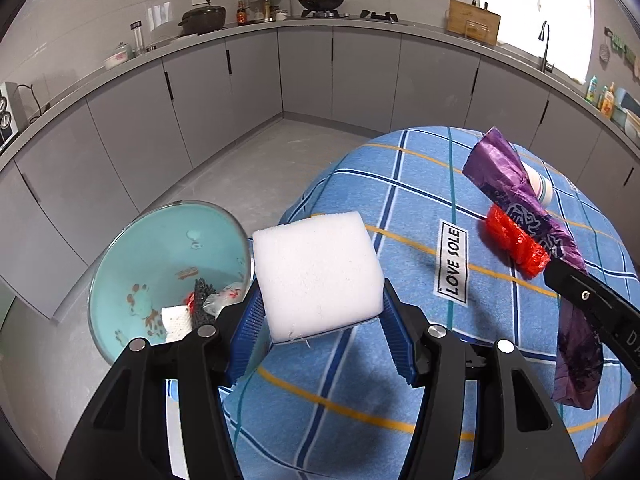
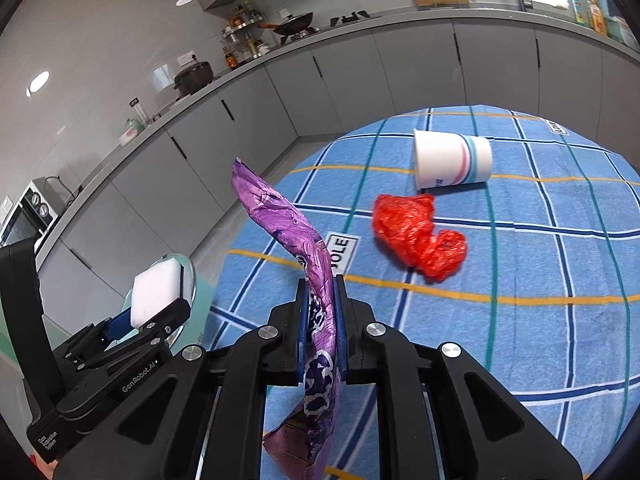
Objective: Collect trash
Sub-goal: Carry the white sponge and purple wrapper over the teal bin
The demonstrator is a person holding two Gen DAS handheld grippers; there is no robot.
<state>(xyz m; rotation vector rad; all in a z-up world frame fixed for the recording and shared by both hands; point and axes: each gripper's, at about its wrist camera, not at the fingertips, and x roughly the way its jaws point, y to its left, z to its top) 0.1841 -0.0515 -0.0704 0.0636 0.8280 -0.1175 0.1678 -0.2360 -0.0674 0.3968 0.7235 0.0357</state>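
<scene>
At the far left of the left wrist view, a teal trash bin (image 1: 160, 264) stands on the grey floor beside the table, and its mouth faces the camera. Inside it lie a white crumpled paper (image 1: 176, 322), a dark piece and a clear wrapper with red marks. Just to the right of the bin, the left gripper (image 1: 322, 312) holds a white foam block (image 1: 316, 280); its two blue pads press the block from both sides, and the block is in the air at the table edge, beside the bin rim. Under and behind it is the table with a blue checked tablecloth (image 1: 400, 208), which carries a label "LOVE SOLE" (image 1: 453, 266). Further right, a red plastic bag (image 2: 416, 234) lies crumpled on the cloth. Near it, a little farther away, a white paper cup (image 2: 452, 159) with coloured stripes lies on its side. The right gripper (image 2: 322, 328) is closed tightly on a purple snack wrapper (image 2: 288, 224). This wrapper is lifted above the cloth; one end stands up in front of the fingers and the other end hangs down behind them. Along the back wall run grey kitchen cabinets (image 1: 304, 72).
</scene>
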